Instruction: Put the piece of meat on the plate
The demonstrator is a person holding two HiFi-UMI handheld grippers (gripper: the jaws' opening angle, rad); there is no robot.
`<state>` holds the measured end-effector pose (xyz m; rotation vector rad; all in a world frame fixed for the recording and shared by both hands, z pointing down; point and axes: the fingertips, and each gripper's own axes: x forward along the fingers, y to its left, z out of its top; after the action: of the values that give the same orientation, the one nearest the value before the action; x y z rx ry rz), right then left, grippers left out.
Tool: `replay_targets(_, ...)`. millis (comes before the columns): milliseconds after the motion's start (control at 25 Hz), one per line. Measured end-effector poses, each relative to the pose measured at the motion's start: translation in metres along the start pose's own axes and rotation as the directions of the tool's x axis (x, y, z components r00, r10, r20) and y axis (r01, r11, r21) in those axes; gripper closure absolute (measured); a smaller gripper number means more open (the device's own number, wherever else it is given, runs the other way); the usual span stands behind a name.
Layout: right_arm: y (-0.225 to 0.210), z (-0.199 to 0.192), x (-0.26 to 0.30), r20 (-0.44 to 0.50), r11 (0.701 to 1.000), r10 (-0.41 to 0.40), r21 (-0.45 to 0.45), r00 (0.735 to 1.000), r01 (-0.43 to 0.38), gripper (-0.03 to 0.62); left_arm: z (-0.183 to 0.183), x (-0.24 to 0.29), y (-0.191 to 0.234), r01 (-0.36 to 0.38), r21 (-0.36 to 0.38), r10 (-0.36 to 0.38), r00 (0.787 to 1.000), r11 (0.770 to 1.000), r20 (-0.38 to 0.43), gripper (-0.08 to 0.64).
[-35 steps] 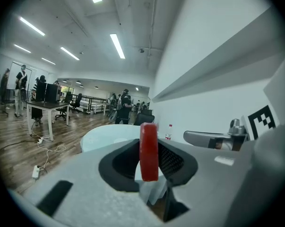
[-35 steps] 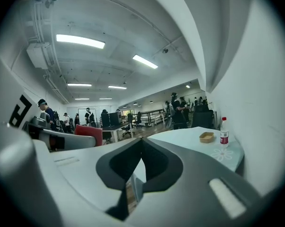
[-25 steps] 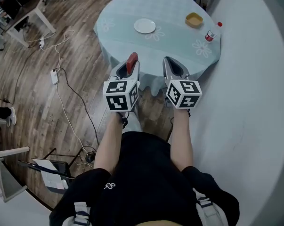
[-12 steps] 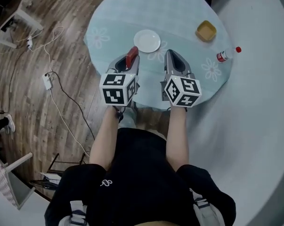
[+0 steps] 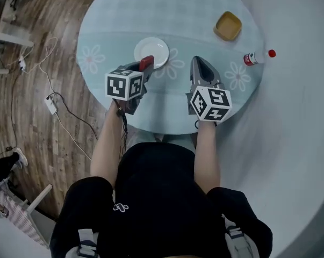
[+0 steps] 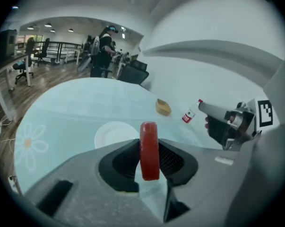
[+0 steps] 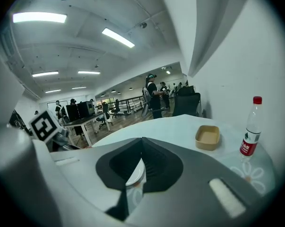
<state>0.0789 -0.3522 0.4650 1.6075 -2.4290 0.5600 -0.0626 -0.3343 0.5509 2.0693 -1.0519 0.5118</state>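
Note:
A flat red piece of meat stands on edge between the pads of my left gripper, which is shut on it. In the head view the meat hangs over the near rim of the white plate, and the left gripper tilts downward there. The plate lies just beyond the jaws on the pale blue round table. My right gripper hovers to the right of the plate, over the cloth. Its jaws meet at the tips and hold nothing.
A tan square bowl sits at the table's far right, with a red-capped bottle at the right edge. Cables and a power strip lie on the wood floor to the left. A white curved wall stands close on the right. People stand by desks beyond.
The table has come much closer. Both grippers moved forward over its near part, and the left one tipped down, bringing the meat to the plate's near rim.

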Motion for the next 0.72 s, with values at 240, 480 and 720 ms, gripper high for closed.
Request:
replay_targets(240,-0.027,-0.005,0.014,-0.044,1.0,0.018,0.015,0.999,-0.017,0.586,-0.002,0.071,0.039,0.039,-0.116,-0.059,0.983,0.992,-0.176,0.469)
replay_targets(480,-0.037,-0.022,0.017,-0.09,1.0,0.018,0.02,0.996,-0.016,0.586,-0.018,0.115,0.046,0.084,-0.216,-0.143,0.952,0.973,-0.27,0.469)
replay_targets(720,-0.042,-0.017,0.017,-0.116,1.0,0.004,0.006,0.993,-0.003,0.586,-0.016,0.124,0.049,0.095,-0.199,-0.154,0.939,0.975,-0.307,0.466)
